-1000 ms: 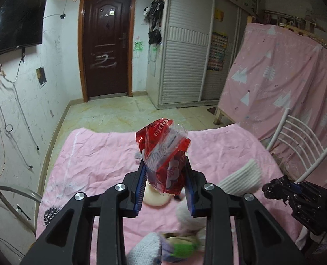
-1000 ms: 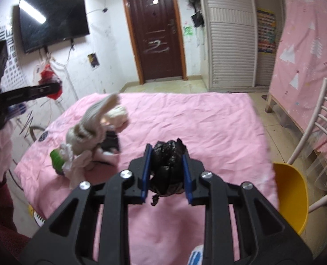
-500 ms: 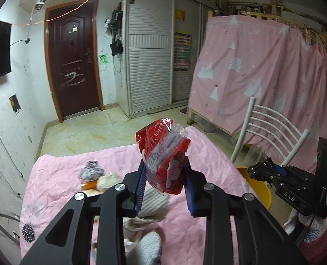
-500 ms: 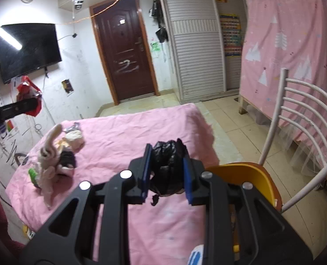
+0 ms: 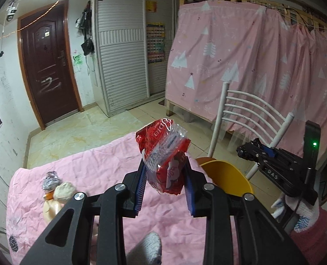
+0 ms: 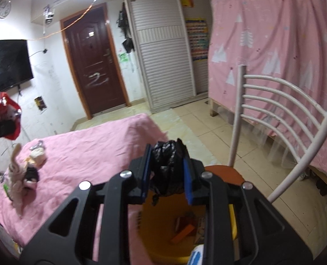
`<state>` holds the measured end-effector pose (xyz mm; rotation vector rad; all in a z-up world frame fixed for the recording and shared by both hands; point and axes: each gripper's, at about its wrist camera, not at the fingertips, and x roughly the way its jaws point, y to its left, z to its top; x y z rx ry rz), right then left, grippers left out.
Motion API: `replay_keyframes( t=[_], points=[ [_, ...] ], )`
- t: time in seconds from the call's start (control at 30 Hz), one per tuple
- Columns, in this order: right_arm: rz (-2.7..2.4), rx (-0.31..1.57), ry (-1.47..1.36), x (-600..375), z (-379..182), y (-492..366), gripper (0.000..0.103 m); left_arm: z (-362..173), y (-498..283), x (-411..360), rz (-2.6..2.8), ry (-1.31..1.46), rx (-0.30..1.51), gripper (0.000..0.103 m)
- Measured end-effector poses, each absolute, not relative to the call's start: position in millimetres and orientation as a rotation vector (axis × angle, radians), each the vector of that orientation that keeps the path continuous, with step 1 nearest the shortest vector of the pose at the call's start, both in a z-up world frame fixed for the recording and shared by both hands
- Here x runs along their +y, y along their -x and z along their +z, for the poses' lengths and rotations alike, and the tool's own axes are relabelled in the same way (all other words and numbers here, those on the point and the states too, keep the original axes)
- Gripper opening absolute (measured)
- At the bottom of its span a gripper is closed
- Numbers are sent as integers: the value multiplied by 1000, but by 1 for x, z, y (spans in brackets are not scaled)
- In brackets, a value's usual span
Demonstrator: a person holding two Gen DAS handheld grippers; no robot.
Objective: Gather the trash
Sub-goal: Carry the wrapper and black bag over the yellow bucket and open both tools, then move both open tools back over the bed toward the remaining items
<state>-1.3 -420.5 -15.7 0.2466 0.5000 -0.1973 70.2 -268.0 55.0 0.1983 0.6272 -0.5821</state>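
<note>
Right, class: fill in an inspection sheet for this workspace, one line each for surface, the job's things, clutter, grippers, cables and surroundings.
Surface: table under a creased pink cloth.
Job's things: red snack wrapper; crumpled black bag; yellow bin beside the table, trash inside.
Clutter: plush toy, foil ball.
Grippers: left gripper shut on the wrapper; right gripper shut on the bag, above the bin.
Cables: orange cord across the door top.
Surroundings: brown door, white chair, pink curtain.
</note>
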Motion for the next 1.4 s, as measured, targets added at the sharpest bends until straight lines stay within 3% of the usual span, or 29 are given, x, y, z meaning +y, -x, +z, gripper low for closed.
replay_keyframes(
  t=[0.3,0.47,0.53,0.6,0.9,1.07,1.2,1.4],
  points=[
    [-242,519,-274,-446,-38,-7,25,37,-75,-330,-671,-194,677,22],
    [-245,528,-313,-459,-52,-10,31,21,-80,-358,-693,-196,714,21],
    [-243,527,-324,-463,-53,-10,41,17,-82,-368,-703,-196,725,22],
    [-244,521,-335,-469,-56,-8,45,13,-84,-376,-710,-196,734,21],
    [-277,510,-369,-488,-59,5,48,-6,-86,-420,-756,-193,745,22],
    [-285,509,-364,-488,-57,9,51,-10,-88,-431,-754,-192,751,33],
    [-284,504,-362,-488,-54,11,51,-10,-87,-433,-750,-194,749,51],
    [-282,499,-359,-482,-47,16,52,-3,-82,-424,-742,-178,735,54]
  ],
)
